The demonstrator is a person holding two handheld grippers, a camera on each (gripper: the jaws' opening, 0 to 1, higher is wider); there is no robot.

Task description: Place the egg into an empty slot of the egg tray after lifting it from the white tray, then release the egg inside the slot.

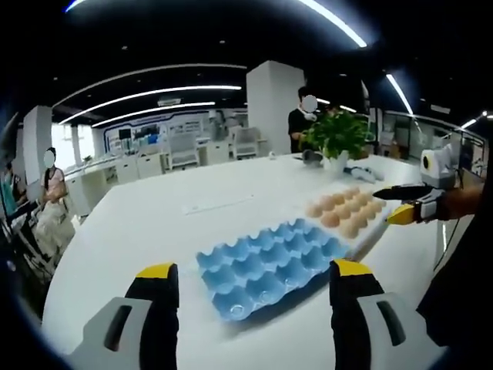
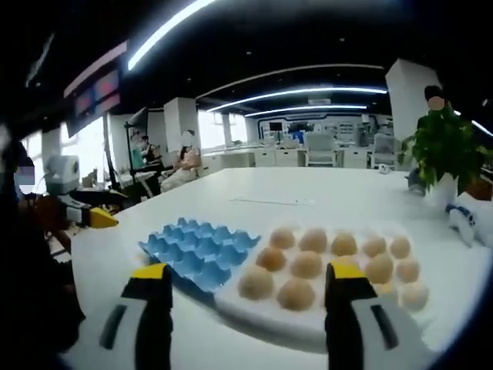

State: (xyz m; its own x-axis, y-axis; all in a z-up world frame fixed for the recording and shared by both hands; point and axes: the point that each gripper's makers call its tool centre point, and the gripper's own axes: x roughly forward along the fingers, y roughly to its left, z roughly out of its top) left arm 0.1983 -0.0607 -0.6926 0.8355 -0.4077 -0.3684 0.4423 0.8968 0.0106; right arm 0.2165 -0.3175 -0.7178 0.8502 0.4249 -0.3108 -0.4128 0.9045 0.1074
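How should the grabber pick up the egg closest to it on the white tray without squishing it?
Take the nearest egg around its rounded middle, coming down from above, since its lower part sits in the white tray and other eggs crowd around it. The right gripper is open and wide enough to straddle it. A gentle squeeze is probably safest. The blue egg tray waits beside it.

The blue egg tray (image 1: 266, 266) is being viewed closely from above in the left gripper view, with the white tray (image 1: 368, 231) seen beyond it. The white tray (image 2: 308, 320) is being faced nearest in the right gripper view. Both trays and the white table (image 1: 154, 223) are being shared.
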